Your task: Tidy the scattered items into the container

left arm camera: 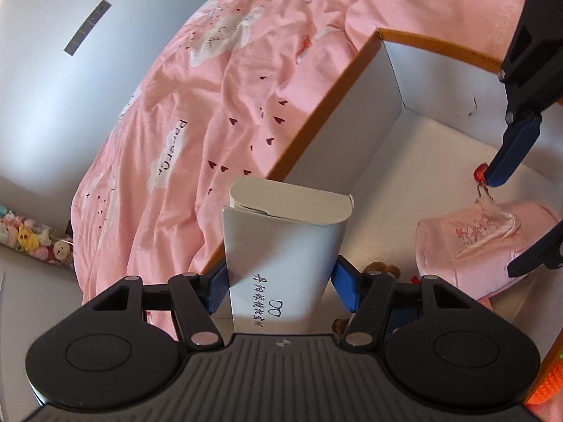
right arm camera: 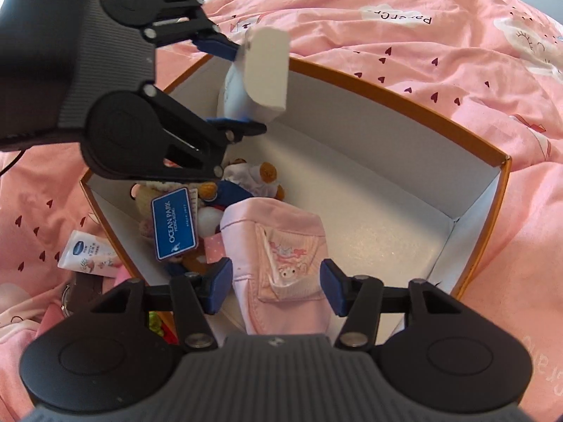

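My left gripper (left arm camera: pixel 279 283) is shut on a white cardboard box (left arm camera: pixel 288 232) with printed lettering, its blue pads pressing both sides. From the right wrist view, that left gripper (right arm camera: pixel 242 86) holds the white box (right arm camera: pixel 267 66) above the far corner of the container (right arm camera: pixel 387 88), an orange-rimmed box with white inside. My right gripper (right arm camera: pixel 276 288) stands open inside the container, its pads beside a pink pouch (right arm camera: pixel 278 239) lying on the floor. The left wrist view shows the right gripper (left arm camera: pixel 506 221) over the pink pouch (left arm camera: pixel 468 246) and the container (left arm camera: pixel 316 105).
Plush toys (right arm camera: pixel 253 176) and a blue Ocean Park tag (right arm camera: pixel 174 227) fill the container's left end. Outside it, on the pink bedding (right arm camera: pixel 440 35), lie a hand cream tube (right arm camera: pixel 88 255) and a brown item with a ring (right arm camera: pixel 81 292). An orange knitted thing (left arm camera: pixel 549 383) shows at the right edge.
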